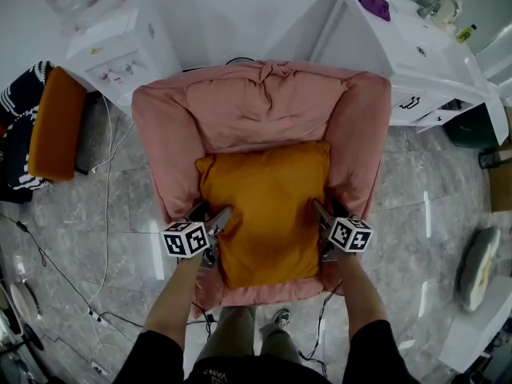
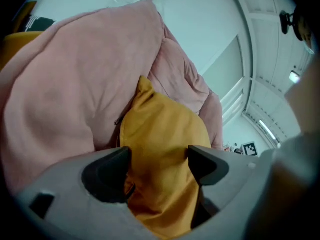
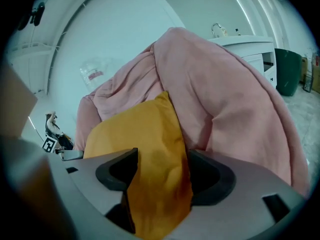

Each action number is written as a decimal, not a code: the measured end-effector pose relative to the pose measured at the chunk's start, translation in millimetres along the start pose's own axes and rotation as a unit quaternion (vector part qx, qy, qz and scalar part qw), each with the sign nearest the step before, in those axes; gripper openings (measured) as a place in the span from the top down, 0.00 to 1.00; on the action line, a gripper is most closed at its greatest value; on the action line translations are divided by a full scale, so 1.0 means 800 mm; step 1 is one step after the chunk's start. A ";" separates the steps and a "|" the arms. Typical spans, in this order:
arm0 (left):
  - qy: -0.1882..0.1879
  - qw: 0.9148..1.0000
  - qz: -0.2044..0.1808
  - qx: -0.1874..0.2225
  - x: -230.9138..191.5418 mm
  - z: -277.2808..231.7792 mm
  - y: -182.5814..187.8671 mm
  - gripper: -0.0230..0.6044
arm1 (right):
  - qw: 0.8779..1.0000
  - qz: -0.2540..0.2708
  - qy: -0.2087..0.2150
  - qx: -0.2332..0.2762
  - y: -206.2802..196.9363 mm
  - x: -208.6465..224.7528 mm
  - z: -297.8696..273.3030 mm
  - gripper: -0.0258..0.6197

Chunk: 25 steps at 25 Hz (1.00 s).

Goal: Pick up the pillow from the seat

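As the pillow [image 1: 268, 206] lies on the armchair [image 1: 160, 134], left tool [image 1: 219, 218] and right tool [image 1: 321, 212] straddle it, open wide

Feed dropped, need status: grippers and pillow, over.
Left gripper open, right gripper open, pillow edges between fingers. It lies on armchair seat, not lifted. Nothing blocking.

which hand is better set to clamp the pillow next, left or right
Left, narrowly. The pillow seems to sit deeper and fuller in the open left tool, while the open right tool straddles more of an edge fold. Lifting it likely needs both.
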<state>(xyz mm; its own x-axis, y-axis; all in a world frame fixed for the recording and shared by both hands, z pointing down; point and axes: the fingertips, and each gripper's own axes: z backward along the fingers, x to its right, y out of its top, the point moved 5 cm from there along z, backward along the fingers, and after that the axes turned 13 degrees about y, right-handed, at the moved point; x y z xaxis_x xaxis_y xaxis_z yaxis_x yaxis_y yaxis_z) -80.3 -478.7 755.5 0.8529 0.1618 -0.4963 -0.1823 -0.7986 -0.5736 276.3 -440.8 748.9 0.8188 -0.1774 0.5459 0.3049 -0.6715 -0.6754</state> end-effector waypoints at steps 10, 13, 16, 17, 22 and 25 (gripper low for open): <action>-0.006 1.000 -0.001 -0.008 0.002 -0.027 0.000 0.39 | 0.996 -0.054 0.056 -0.044 -0.008 0.007 -0.033 0.51; -0.007 1.000 0.001 -0.011 0.005 -0.026 0.001 0.48 | 0.994 -0.078 0.066 -0.032 -0.014 0.001 -0.035 0.62; 0.000 1.000 0.010 -0.006 0.008 -0.022 -0.001 0.58 | 0.996 -0.071 0.052 -0.032 -0.018 -0.003 -0.030 0.75; 0.003 1.000 0.012 -0.003 0.008 -0.020 -0.001 0.60 | 0.996 -0.061 0.046 -0.035 -0.017 -0.005 -0.028 0.80; 0.010 1.000 0.019 -0.001 0.015 -0.010 0.000 0.71 | 0.997 -0.033 0.033 -0.055 -0.013 -0.013 -0.019 0.93; 0.008 1.000 0.017 -0.002 0.020 -0.002 0.000 0.75 | 0.998 -0.032 0.029 -0.056 -0.013 -0.018 -0.013 0.95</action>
<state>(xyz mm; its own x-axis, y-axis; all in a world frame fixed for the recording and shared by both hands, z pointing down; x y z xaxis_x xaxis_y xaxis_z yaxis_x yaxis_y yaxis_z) -66.0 -477.4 748.8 0.8535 0.1252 -0.5059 -0.2097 -0.8062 -0.5532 256.9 -438.8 753.0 0.7695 -0.1707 0.6154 0.2962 -0.7583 -0.5807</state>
